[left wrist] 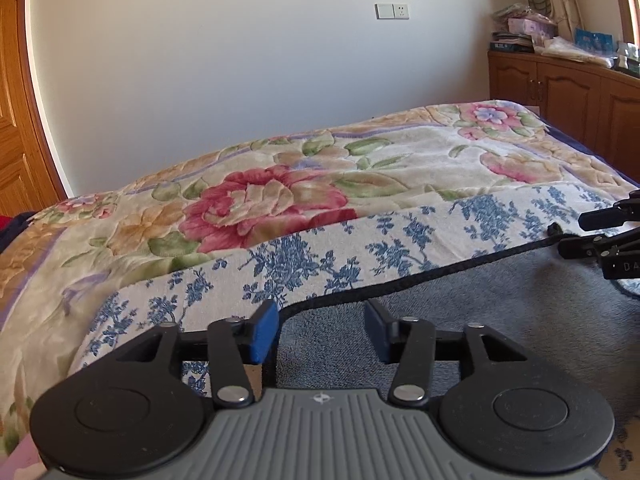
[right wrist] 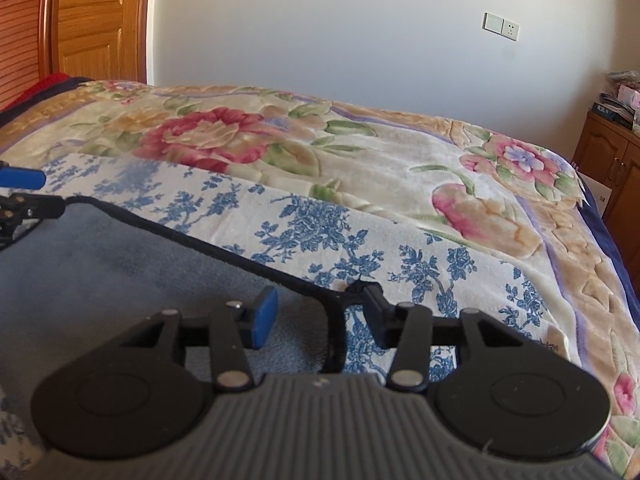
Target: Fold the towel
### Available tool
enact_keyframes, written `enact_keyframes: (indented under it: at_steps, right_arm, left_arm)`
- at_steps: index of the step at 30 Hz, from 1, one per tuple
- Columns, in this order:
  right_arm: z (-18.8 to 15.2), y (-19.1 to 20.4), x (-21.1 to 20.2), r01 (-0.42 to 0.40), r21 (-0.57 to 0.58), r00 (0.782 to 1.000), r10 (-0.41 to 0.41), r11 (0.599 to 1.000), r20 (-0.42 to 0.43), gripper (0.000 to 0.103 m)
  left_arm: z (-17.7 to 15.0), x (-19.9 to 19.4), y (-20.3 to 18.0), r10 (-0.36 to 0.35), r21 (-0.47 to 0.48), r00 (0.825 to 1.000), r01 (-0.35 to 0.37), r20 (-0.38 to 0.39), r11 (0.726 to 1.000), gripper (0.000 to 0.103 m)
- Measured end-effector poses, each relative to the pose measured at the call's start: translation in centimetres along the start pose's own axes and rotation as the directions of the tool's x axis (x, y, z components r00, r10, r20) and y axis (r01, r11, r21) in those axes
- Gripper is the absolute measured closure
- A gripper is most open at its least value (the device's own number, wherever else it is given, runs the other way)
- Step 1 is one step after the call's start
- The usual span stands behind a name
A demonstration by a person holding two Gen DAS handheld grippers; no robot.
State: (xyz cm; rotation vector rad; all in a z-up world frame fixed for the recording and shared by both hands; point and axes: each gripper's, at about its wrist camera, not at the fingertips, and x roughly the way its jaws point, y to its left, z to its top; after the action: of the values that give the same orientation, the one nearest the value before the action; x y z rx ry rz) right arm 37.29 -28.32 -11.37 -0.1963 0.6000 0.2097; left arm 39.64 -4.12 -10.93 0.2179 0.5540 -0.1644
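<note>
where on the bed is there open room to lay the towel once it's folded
Open: the floral blanket beyond the blue-flowered cloth, up to the wall, and toward the cabinet. Crowded: the near edge, where the grey towel, left gripper and right gripper sit.

A home bedroom: floral-blanketed bed (left wrist: 280, 184), wooden cabinet (left wrist: 560, 92), panelled door (right wrist: 96, 20).

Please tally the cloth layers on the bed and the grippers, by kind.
Grey towel: 1
Blue-flowered cloth: 1
Floral blanket: 1
Grippers: 2, left gripper and right gripper, both open
Total: 5
</note>
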Motion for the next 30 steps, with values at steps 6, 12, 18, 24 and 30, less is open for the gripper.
enact_keyframes:
  at_steps: [6, 12, 18, 24, 30]
  right_arm:
    - [0.7, 0.3, -2.8, -0.019, 0.026, 1.0, 0.018, 0.999, 0.01, 0.055]
    - [1.2, 1.0, -5.3, -0.027, 0.021, 1.0, 0.027, 0.999, 0.012, 0.055]
    - [1.3, 1.7, -7.6, -0.044, 0.035, 0.999, 0.043, 0.998, 0.013, 0.055]
    - [1.3, 2.4, -10.2, -0.055, 0.056, 0.998, 0.053, 0.997, 0.027, 0.055]
    - [1.2, 2.8, -12.5, -0.057, 0.062, 0.998, 0.055, 0.996, 0.034, 0.055]
  left_arm:
    - [1.1, -2.7, -0.5, -0.001, -0.009, 1.0, 0.001, 0.023, 1.0, 0.038]
    - [1.8, -5.4, -1.4, -0.009, -0.007, 0.999, 0.009, 0.032, 1.0, 0.037]
    - [2.3, -8.0, -1.9, -0.011, -0.002, 0.999, 0.011, 0.04, 1.0, 0.034]
    - [3.0, -10.6, -2.0, -0.011, -0.008, 0.998, 0.011, 0.054, 1.0, 0.031]
    - [3.3, -13.2, -2.6, -0.013, 0.002, 0.998, 0.013, 0.068, 1.0, 0.029]
